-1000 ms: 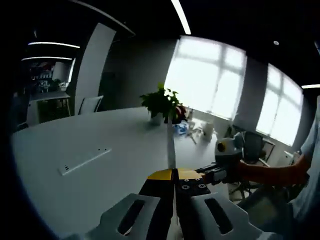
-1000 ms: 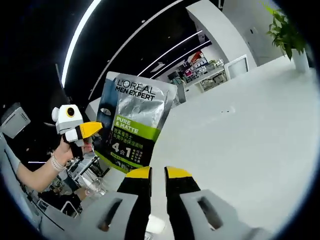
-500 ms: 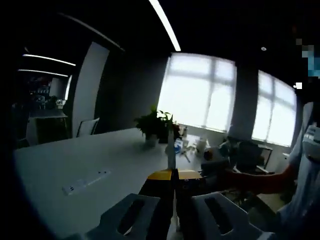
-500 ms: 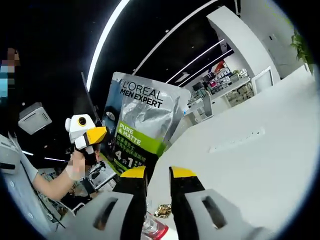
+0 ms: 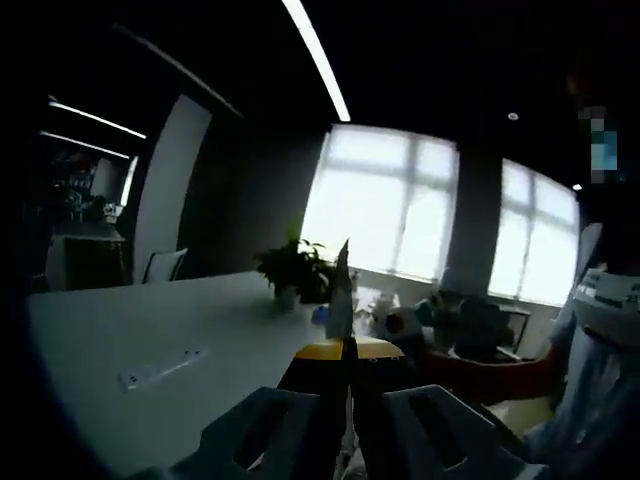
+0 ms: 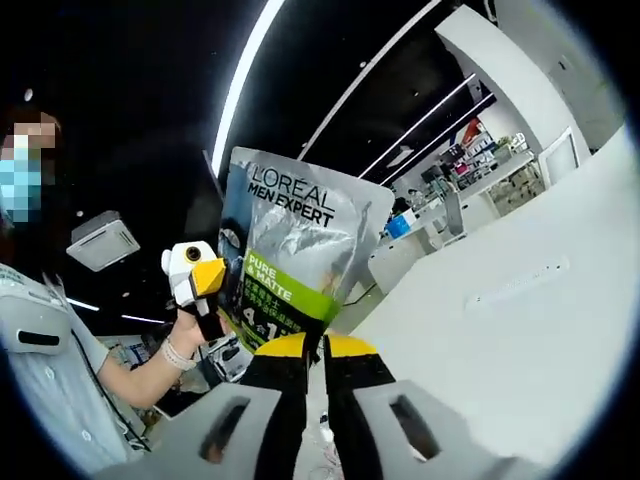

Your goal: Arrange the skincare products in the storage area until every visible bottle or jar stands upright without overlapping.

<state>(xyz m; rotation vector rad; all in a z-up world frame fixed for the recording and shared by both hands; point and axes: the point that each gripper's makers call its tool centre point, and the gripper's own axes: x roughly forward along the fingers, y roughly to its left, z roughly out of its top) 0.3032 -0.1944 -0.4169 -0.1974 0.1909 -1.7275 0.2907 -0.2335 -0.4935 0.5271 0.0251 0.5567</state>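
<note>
Right gripper view shows the silver pouch (image 6: 290,250) now lifted higher above the white tabletop (image 6: 520,330), pinched between the shut right tool (image 6: 316,346) and left tool (image 6: 203,280), so it isn't standing yet.

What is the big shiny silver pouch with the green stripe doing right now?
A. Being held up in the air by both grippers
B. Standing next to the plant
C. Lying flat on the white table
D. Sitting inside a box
A: the silver and green pouch is up off the white table, pinched along its side by the left gripper and at its bottom edge by the right gripper.
</note>
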